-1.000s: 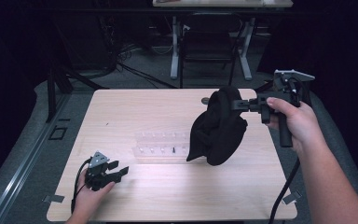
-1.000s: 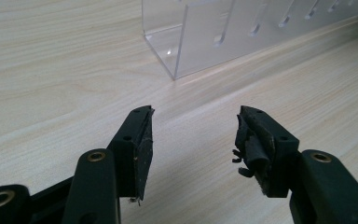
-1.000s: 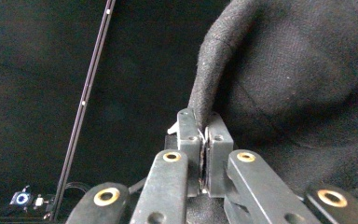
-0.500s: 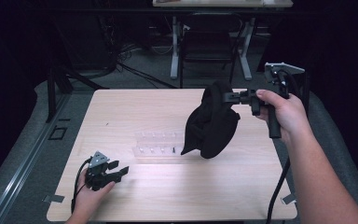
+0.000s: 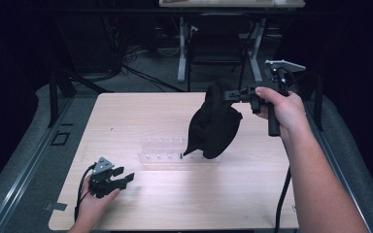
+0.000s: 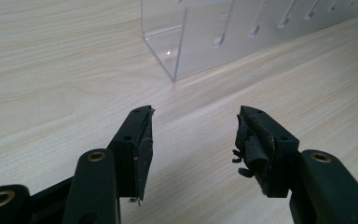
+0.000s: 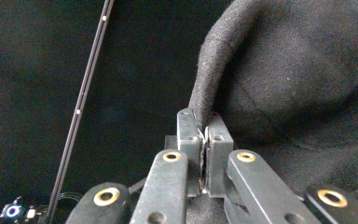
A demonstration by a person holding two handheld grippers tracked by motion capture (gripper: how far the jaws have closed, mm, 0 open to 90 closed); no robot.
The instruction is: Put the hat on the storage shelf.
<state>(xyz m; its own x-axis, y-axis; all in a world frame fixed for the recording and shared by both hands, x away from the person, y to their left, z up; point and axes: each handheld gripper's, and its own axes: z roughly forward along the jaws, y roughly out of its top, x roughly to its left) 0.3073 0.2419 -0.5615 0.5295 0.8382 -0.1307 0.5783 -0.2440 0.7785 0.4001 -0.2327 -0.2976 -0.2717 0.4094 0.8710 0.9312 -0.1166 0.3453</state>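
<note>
Black cloth (image 5: 213, 124) hanging from right gripper (image 5: 229, 95), pinched at its edge, above table (image 5: 136, 111)

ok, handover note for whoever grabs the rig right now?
Right gripper: shut on the black cloth's edge, holding it in the air above the table's far right part; the cloth hangs clear of the wood, just over the clear acrylic rack.
Left gripper: open and empty, resting low at the near left, aimed at the rack's end.
Done: cloth picked up.
Left: placing the cloth, probably at the rack; left fingers free to help.
</note>
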